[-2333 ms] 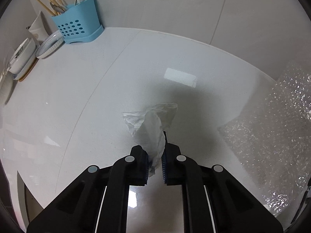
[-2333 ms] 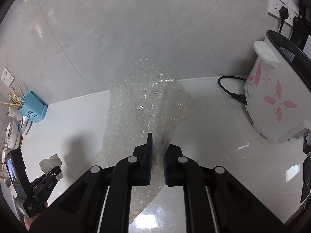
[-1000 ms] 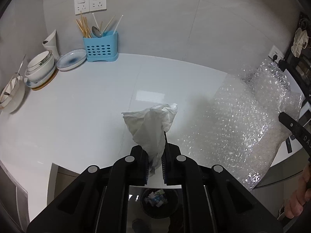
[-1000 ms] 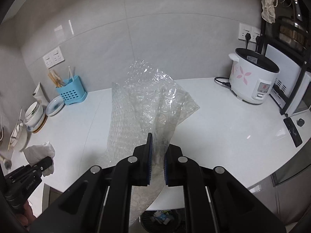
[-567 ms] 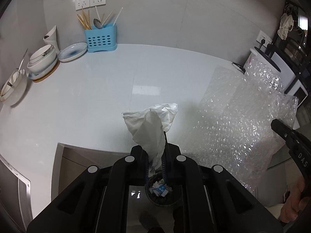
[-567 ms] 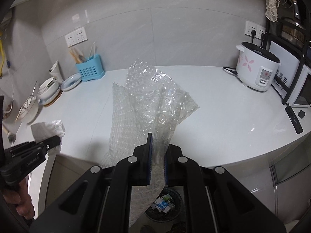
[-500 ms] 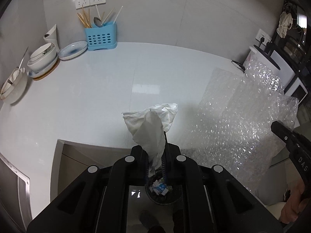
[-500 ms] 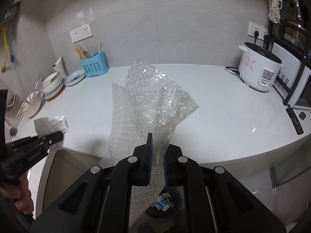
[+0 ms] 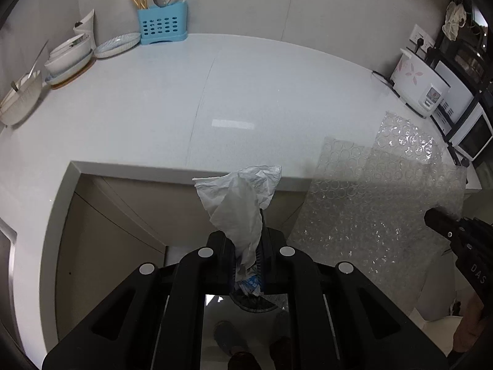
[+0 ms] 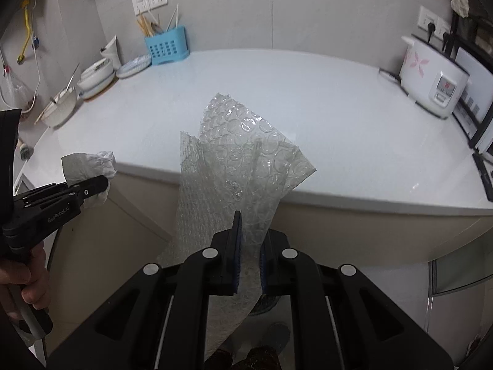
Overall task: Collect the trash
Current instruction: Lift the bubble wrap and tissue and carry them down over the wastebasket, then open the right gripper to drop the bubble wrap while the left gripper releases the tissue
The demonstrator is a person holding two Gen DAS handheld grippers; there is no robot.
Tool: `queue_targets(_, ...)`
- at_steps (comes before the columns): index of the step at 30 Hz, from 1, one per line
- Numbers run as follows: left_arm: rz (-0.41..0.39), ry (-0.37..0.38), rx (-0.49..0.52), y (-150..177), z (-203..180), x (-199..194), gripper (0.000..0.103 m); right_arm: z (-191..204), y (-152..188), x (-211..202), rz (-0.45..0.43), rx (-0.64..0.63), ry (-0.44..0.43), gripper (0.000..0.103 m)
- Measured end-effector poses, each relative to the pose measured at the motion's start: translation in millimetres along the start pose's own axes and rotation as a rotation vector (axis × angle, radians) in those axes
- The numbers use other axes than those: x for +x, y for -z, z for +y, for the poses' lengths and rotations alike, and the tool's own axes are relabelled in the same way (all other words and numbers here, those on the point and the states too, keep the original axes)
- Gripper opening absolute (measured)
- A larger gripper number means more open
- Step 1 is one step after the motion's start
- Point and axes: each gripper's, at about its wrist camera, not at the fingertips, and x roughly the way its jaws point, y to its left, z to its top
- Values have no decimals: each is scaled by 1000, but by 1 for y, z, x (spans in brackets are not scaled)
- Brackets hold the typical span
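Both tools are gripping trash out past the front edge of the desk (image 10: 354, 141). Left tool (image 9: 246, 252) is pinching a crumpled white tissue (image 9: 243, 197) between its closed pads, the paper fanning upward from the jaws, and in the right wrist view the same tool (image 10: 92, 186) is showing at the left with the tissue (image 10: 89, 163) bunched at its tip — a hand (image 10: 21, 280) is wrapping its handle. Right tool (image 10: 248, 256) is clamping a sheet of clear bubble wrap (image 10: 240, 166), which is standing up above the jaws and also trailing down beneath them; in the left wrist view that sheet (image 9: 369, 203) is hanging just off the desk edge with the right tool (image 9: 437, 220) at its far side.

Below the desk edge, on the floor, a dark trash bin (image 9: 252, 296) with scraps inside is peeking out directly under the left tool's tissue. Shoes are showing at the bottom of both views.

Back on the desk, against the wall, a blue utensil holder (image 10: 166, 47) with chopsticks is standing at the left rear, with a plate (image 10: 134, 61) and stacked bowls (image 10: 97, 77) beside it. At the right rear — well apart from these — a white rice cooker (image 10: 434, 80) is sitting.
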Motion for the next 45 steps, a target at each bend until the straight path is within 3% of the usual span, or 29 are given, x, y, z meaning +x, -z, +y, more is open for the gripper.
queue_targets(11, 95, -12, -24, 84, 12, 103, 9, -12, 77, 98, 148, -22, -18, 8)
queue_targets(26, 205, 4, -64, 206, 31, 294, 9, -29, 194, 314, 261, -18, 20, 8)
queue_targets(38, 279, -30, -59, 264, 41, 401, 9, -34, 264, 452, 343, 2, 24, 9)
queue_targets(45, 317, -46, -49, 287, 44, 432, 9, -37, 293, 499, 366, 33, 43, 9)
